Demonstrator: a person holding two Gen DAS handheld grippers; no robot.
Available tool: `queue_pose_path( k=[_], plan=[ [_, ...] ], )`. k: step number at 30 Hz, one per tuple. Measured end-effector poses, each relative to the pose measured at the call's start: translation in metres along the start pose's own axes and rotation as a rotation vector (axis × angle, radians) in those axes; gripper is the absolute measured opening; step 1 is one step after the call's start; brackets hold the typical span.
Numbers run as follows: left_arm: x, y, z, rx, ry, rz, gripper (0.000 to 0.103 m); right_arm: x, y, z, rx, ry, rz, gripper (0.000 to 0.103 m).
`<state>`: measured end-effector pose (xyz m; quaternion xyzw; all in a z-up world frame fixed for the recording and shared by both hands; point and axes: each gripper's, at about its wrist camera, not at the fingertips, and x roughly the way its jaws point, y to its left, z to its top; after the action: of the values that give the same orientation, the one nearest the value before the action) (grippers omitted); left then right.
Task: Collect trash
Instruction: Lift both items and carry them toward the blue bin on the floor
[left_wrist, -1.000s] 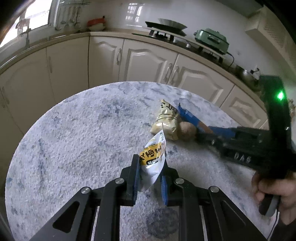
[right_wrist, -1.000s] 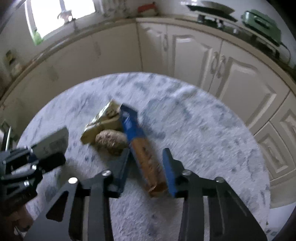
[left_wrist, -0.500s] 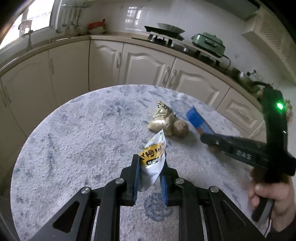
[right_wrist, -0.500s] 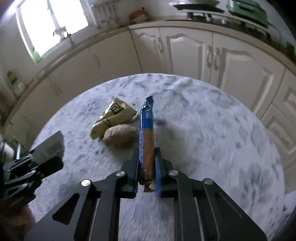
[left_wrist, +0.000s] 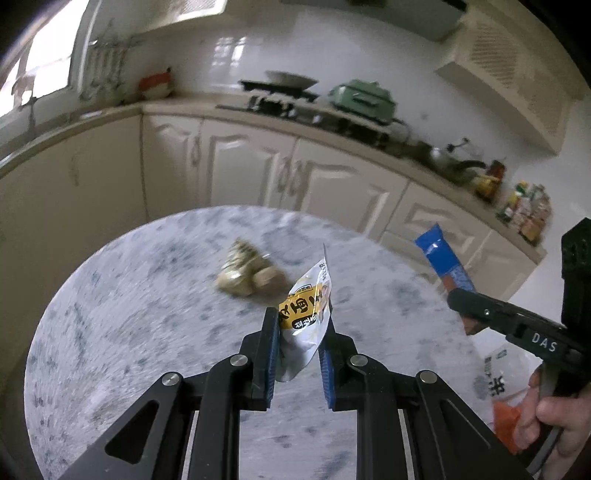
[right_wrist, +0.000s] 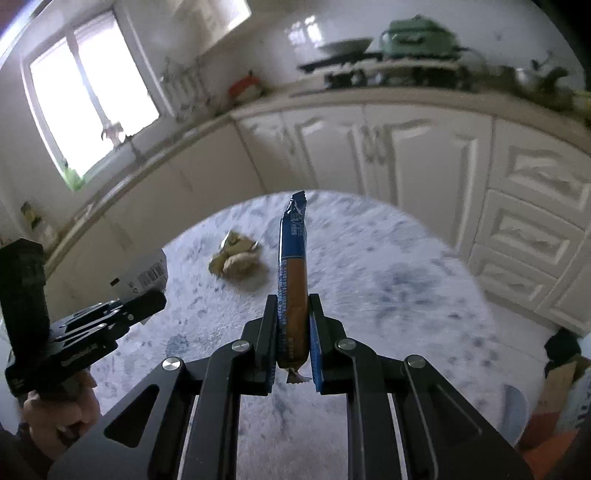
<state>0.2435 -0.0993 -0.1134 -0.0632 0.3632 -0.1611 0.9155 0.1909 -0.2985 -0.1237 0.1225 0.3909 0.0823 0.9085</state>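
Silver wrapper (left_wrist: 308, 325) pinched in left claw (left_wrist: 298, 345), blue wrapper (right_wrist: 293, 266) in right claw (right_wrist: 293, 332).

Blue-orange wrapper (right_wrist: 293, 284) upright; silver-yellow sachet (left_wrist: 306, 321) upright; crumpled scraps (left_wrist: 245, 275) apparently lying.

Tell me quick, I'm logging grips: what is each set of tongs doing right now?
Left tongs: shut on the pouch.
Right tongs: shut on the blue wrapper.

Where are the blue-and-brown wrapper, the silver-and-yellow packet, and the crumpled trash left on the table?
blue-and-brown wrapper (right_wrist: 292, 280), right wrist view, its middle.
silver-and-yellow packet (left_wrist: 304, 314), left wrist view, its yellow label.
crumpled trash (left_wrist: 240, 273), left wrist view, the yellowish wrapper.
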Motion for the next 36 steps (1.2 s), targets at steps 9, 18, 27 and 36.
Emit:
queue_pose_path(
  k=[9, 18, 27, 36],
  plan=[
    [-0.021, -0.071, 0.012, 0.119, -0.044, -0.089, 0.016, -0.081, -0.045, -0.011, 0.077, -0.122, -0.104, 0.014],
    [-0.014, -0.159, 0.016, 0.231, -0.039, -0.214, 0.016, -0.150, -0.105, -0.029, 0.186, -0.203, -0.248, 0.014],
    [0.030, -0.260, 0.011, 0.349, 0.043, -0.357, 0.016, -0.201, -0.187, -0.065, 0.347, -0.218, -0.418, 0.014],
    [0.086, -0.348, -0.001, 0.455, 0.154, -0.431, 0.016, -0.208, -0.252, -0.100, 0.472, -0.187, -0.470, 0.014]
  ],
)
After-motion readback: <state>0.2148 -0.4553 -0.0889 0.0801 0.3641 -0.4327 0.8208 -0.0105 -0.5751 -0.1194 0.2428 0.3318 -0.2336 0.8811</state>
